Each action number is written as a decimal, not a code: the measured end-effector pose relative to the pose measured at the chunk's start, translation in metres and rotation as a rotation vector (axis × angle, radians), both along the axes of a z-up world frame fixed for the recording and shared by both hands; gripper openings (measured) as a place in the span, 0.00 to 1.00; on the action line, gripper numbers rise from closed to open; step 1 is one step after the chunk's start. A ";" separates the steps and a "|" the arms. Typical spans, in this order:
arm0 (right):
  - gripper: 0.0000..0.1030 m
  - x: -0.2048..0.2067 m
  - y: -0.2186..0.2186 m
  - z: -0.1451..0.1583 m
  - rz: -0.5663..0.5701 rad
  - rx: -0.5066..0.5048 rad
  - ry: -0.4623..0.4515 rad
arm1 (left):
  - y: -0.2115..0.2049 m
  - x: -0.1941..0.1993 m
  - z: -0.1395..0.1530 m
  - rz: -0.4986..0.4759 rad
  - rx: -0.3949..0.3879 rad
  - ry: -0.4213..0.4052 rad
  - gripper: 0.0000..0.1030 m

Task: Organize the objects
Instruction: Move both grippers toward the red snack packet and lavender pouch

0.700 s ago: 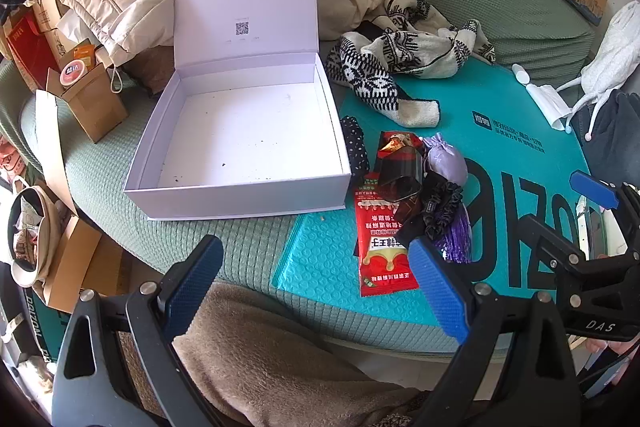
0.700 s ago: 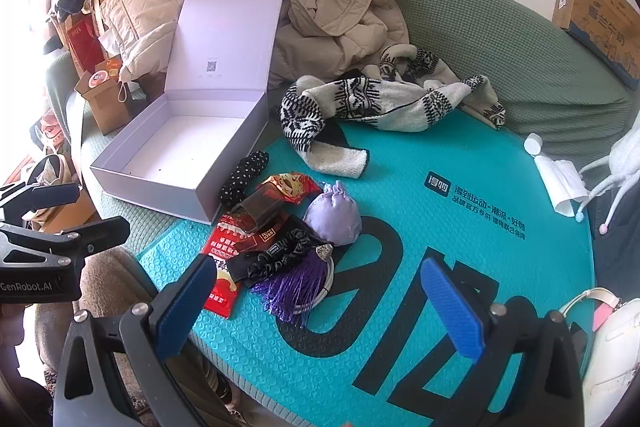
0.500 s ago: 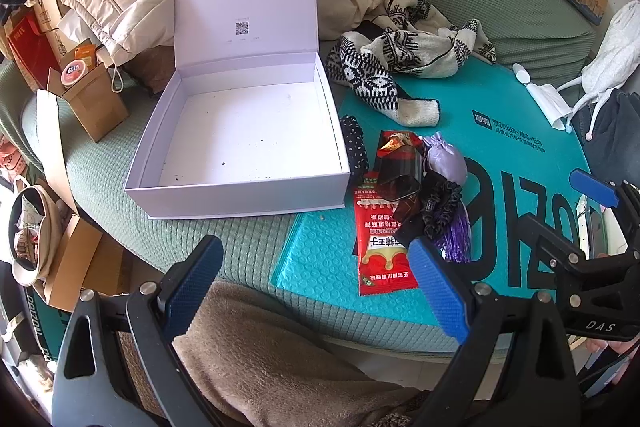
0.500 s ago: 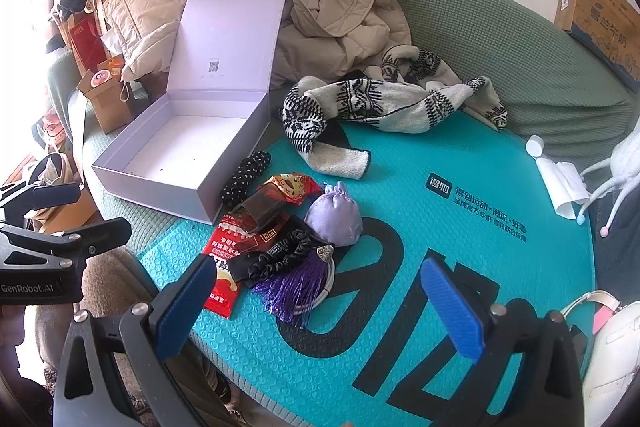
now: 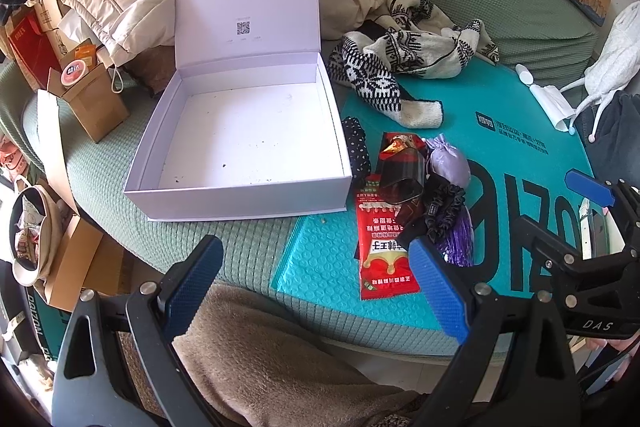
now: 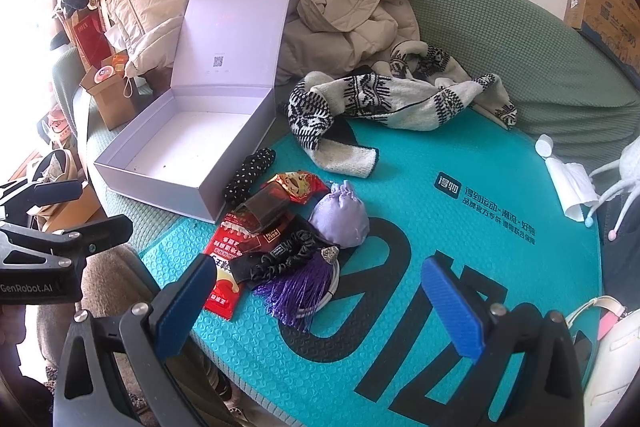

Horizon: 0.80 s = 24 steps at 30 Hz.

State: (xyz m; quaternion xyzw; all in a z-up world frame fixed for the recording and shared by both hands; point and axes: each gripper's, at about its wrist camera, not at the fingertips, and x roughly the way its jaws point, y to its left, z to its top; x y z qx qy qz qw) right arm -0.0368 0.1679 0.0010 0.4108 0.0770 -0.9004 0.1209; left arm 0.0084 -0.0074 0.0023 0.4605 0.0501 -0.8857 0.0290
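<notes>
An empty lilac box (image 5: pixel 248 143) (image 6: pixel 180 155) stands with its lid raised on the green bed. Right of it, on a teal bubble mailer (image 6: pixel 460 211), lies a small heap: a red snack packet (image 5: pixel 384 247) (image 6: pixel 222 247), a dark clear case (image 5: pixel 400 175) (image 6: pixel 266 207), a lilac pouch (image 5: pixel 446 161) (image 6: pixel 340 219), a black scrunchie (image 5: pixel 444 207) (image 6: pixel 292 253), a purple tassel (image 6: pixel 300 287) and a black dotted band (image 5: pixel 356 147) (image 6: pixel 250 171). My left gripper (image 5: pixel 316 279) hangs open over the bed's near edge. My right gripper (image 6: pixel 320 303) is open just short of the tassel.
A black-and-white knit scarf (image 5: pixel 400 67) (image 6: pixel 380 103) and beige coats (image 6: pixel 340 15) lie behind the heap. Cardboard boxes (image 5: pixel 92 95) stand left of the lilac box. A brown blanket (image 5: pixel 260 355) lies below the left gripper. A white tube and tissue (image 6: pixel 564 179) rest at the right.
The right wrist view has shifted slightly, with the scene sliding a little right and down. The left gripper has stayed put. Both stay open and empty.
</notes>
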 end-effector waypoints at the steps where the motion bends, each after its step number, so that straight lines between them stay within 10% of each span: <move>1: 0.99 -0.003 0.000 -0.001 0.004 0.000 -0.002 | 0.000 -0.002 0.000 0.002 -0.002 -0.002 0.91; 24: 0.99 -0.064 -0.021 -0.022 0.149 0.017 -0.065 | -0.013 -0.044 -0.033 0.099 0.015 -0.062 0.91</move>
